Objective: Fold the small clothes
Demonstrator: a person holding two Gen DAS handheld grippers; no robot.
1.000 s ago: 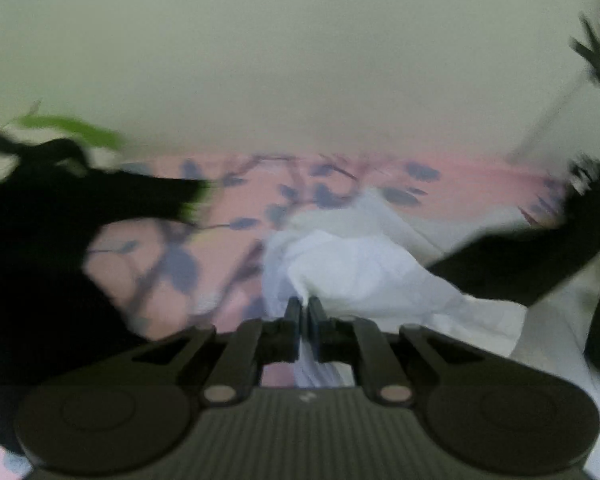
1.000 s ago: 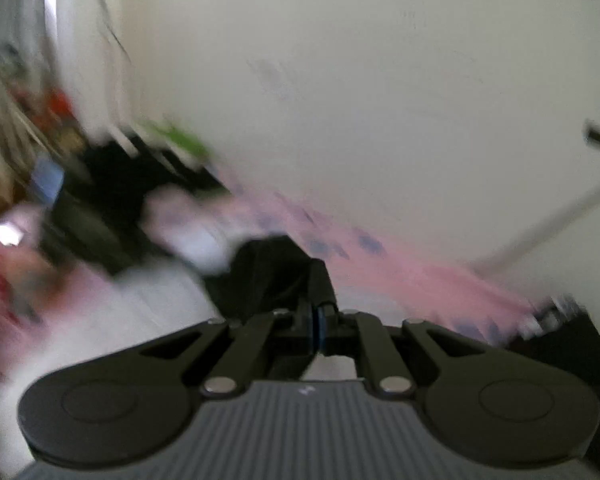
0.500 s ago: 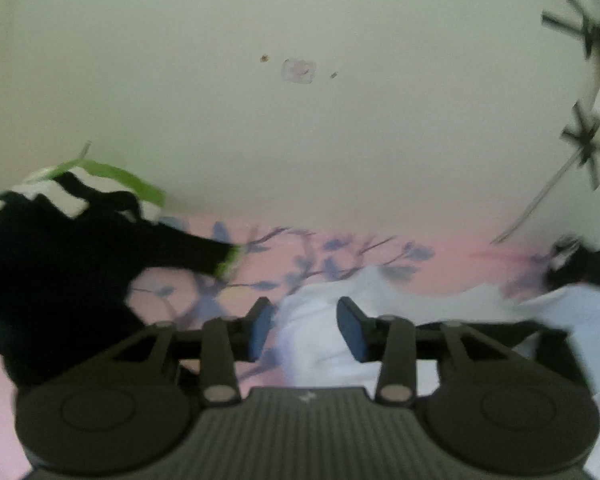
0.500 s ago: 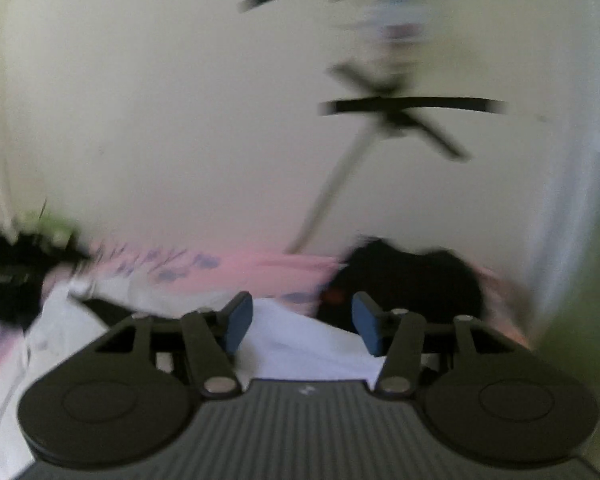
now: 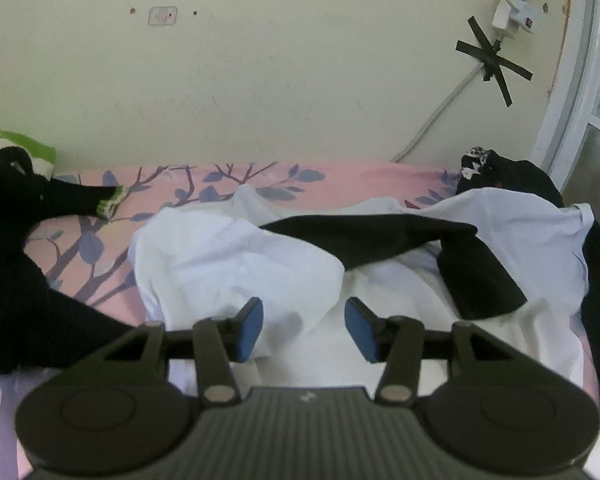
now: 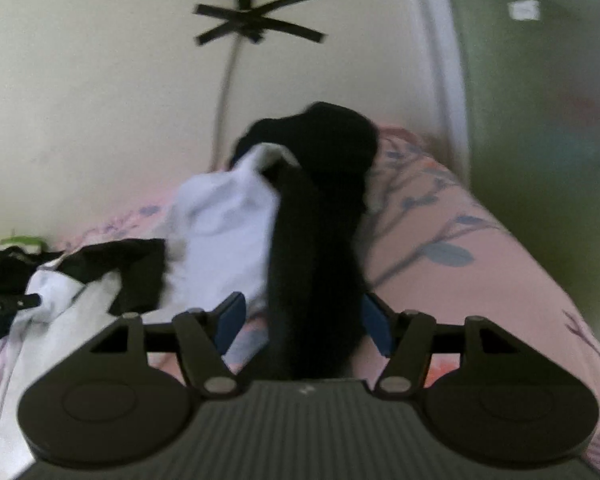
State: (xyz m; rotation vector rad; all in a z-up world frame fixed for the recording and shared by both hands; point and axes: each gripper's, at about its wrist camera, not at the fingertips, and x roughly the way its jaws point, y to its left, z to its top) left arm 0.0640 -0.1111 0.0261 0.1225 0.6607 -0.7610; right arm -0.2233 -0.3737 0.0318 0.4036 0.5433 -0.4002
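Observation:
A crumpled white garment (image 5: pixel 236 264) lies on the pink floral bed sheet (image 5: pixel 100 240), with a black cloth piece (image 5: pixel 380 236) draped over it. My left gripper (image 5: pixel 302 330) is open just above the white garment's near fold. In the right wrist view the same white garment (image 6: pixel 224 220) lies left of a long black garment (image 6: pixel 320 240) that runs toward the wall. My right gripper (image 6: pixel 302 328) is open, its fingers either side of the black garment's near end.
A black garment with a green and white cuff (image 5: pixel 24 216) lies at the left. More black clothing (image 5: pixel 512 180) is heaped at the right by the wall. A cable taped with black crosses (image 5: pixel 492 60) runs down the wall. A door frame (image 6: pixel 440 80) stands beside the bed's right edge.
Both grippers were shut one second ago, the right on black cloth, and have opened. Both have pulled back; the right now faces the black garment by the door.

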